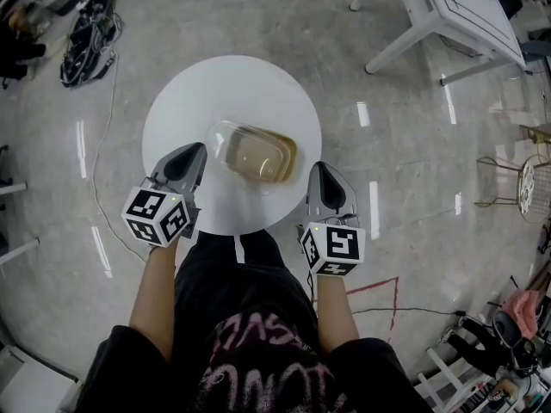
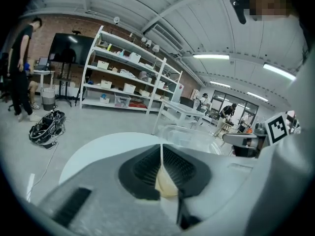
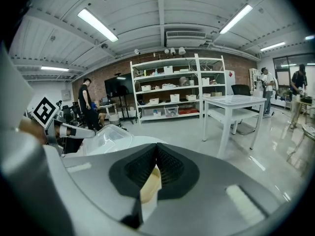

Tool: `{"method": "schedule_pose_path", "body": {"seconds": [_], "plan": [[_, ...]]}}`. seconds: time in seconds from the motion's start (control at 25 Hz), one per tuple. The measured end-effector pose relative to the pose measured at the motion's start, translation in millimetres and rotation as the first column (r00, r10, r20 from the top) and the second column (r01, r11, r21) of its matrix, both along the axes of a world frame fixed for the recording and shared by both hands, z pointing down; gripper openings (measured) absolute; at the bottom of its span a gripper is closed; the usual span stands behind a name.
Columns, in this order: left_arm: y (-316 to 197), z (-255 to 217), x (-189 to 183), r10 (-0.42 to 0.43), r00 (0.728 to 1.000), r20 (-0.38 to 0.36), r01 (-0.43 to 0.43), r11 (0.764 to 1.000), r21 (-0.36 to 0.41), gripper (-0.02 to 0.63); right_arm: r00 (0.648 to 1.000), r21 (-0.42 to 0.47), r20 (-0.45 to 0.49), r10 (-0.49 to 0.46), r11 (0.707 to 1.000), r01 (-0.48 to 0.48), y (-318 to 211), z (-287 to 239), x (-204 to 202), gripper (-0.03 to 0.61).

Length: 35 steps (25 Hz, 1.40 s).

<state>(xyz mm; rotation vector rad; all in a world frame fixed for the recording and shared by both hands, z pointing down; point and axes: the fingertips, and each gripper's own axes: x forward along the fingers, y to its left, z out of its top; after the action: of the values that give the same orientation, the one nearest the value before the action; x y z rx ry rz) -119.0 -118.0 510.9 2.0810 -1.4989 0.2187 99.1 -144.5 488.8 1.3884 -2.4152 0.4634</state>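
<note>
A clear plastic lidded container (image 1: 252, 153) with a tan loaf-like thing inside sits in the middle of a round white table (image 1: 185, 93). My left gripper (image 1: 193, 154) hovers at the table's near left, its tips just short of the container's left end. On the near right, my right gripper (image 1: 318, 173) points at the table rim, a little right of the container. In the left gripper view the jaws (image 2: 161, 149) meet in a thin line with nothing between them, and the container (image 2: 189, 134) lies just beyond. The right gripper (image 3: 155, 151) is likewise shut and empty, with the clear container (image 3: 106, 135) to its left.
A white square table (image 1: 456, 11) stands at the far right. A bundle of cables (image 1: 86, 37) lies on the floor at the far left, and a wire chair (image 1: 525, 183) is at the right. Shelving (image 2: 128, 77) and a standing person (image 2: 22, 68) are far off.
</note>
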Motion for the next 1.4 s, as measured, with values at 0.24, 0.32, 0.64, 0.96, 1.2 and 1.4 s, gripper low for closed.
{"method": "schedule_pose_path", "body": {"seconds": [0.24,0.32,0.64,0.96,1.2,1.4], "plan": [[10.3,-22.4,-3.7,-0.023,1.0,0.012,0.023,0.999,0.041,0.008,1.0,0.035,0.011,-0.017,0.999,0.016,4.2,-18.3,-3.3,0.009],[14.9,-30.3,-2.7,-0.029,0.999,0.018,0.028,0.998,0.056,0.008,1.0,0.049,0.013,-0.027,0.998,0.026,7.0,-25.0,-3.6,0.009],[18.8,-68.5,-10.4,-0.061,0.997,0.037,0.056,0.991,0.123,0.008,0.997,0.109,0.018,-0.071,0.992,0.069,5.0,-60.2,-11.6,0.009],[21.3,-101.3,-21.2,-0.093,0.994,0.063,0.081,0.98,0.18,0.008,0.995,0.147,0.02,-0.098,0.985,0.094,1.7,-86.4,-15.4,0.009],[28.3,-132.6,-36.5,-0.13,0.989,0.077,0.108,0.966,0.234,0.008,0.993,0.175,0.026,-0.115,0.979,0.109,5.5,-106.9,-24.2,0.009],[30.2,-153.2,-39.7,-0.15,0.985,0.079,0.123,0.954,0.274,0.008,0.992,0.201,0.032,-0.124,0.973,0.115,6.1,-121.8,-27.2,0.009]]}}
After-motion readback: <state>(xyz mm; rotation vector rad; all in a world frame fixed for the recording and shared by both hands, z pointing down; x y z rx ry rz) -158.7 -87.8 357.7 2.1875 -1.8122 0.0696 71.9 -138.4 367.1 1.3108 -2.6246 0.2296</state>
